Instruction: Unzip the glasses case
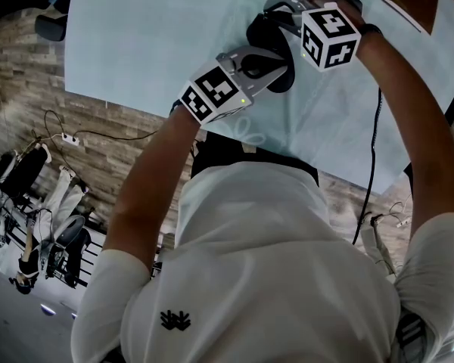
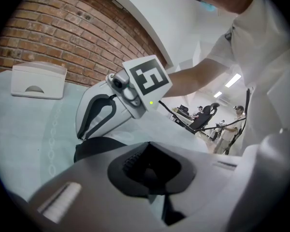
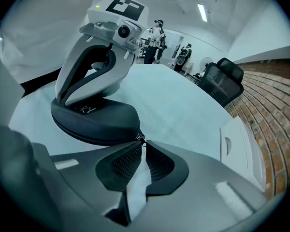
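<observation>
Right hand-held gripper point(image 3: 141, 146) — jaws pinched on the zip pull point(image 3: 140, 139) at the near end of the glasses case point(image 3: 94, 122). Case: lying on the table point(image 3: 183, 108), seam apparently zipped all round; unzipping all still to do. Left hand-held gripper point(image 2: 147, 164) — clamped on the case's far end.

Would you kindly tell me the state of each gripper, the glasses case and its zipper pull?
glasses case: zipped shut as far as visible.
zipper pull: at the case's end, pinched.
left gripper: shut on the glasses case.
right gripper: shut on the zipper pull.
</observation>
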`<state>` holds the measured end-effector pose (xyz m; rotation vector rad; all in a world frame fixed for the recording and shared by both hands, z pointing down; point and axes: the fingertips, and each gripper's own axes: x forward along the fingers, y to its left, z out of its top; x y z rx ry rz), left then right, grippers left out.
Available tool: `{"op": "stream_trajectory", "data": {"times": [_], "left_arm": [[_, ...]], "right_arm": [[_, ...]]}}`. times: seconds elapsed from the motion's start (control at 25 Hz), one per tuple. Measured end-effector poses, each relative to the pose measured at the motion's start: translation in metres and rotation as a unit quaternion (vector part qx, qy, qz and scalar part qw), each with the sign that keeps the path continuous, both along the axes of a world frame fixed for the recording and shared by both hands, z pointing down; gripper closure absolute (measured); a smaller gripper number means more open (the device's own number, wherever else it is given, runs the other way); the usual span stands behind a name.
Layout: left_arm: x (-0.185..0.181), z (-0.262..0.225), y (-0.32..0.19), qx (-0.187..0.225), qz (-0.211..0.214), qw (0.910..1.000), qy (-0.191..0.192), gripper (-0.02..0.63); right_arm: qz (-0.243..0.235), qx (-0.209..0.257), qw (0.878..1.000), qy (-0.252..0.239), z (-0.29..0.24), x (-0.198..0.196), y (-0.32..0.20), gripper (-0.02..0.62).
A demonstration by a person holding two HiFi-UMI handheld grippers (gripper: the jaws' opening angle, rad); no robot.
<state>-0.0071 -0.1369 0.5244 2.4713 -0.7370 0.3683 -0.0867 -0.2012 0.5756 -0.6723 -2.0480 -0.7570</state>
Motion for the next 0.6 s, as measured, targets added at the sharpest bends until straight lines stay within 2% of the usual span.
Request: {"op": "stream_trajectory", "data": {"times": [0.28, 0.32, 0.36, 0.6], "left_arm": [[0.001, 0.007, 0.0, 0.0, 0.0, 1.0, -0.004, 0.552], [0.002, 0.008, 0.0, 0.001, 0.001, 1.0, -0.005, 0.552], [0.002, 0.009, 0.001, 0.003, 0.002, 1.0, -0.008, 0.552], [0.004, 0.001, 0.0, 0.002, -0.004, 0.9998, -0.019, 0.552]], "right_arm": [[-0.024, 0.017, 0.999, 0.014, 0.006, -0.012, 0.001, 0.574], [-0.019, 0.017, 1.0, 0.013, 0.007, -0.013, -0.001, 0.571], [-0.009, 0.018, 1.0, 0.006, 0.005, -0.016, -0.004, 0.595], [0.061, 0.023, 0.998, -0.011, -0.009, -0.013, -0.02, 0.595]]}}
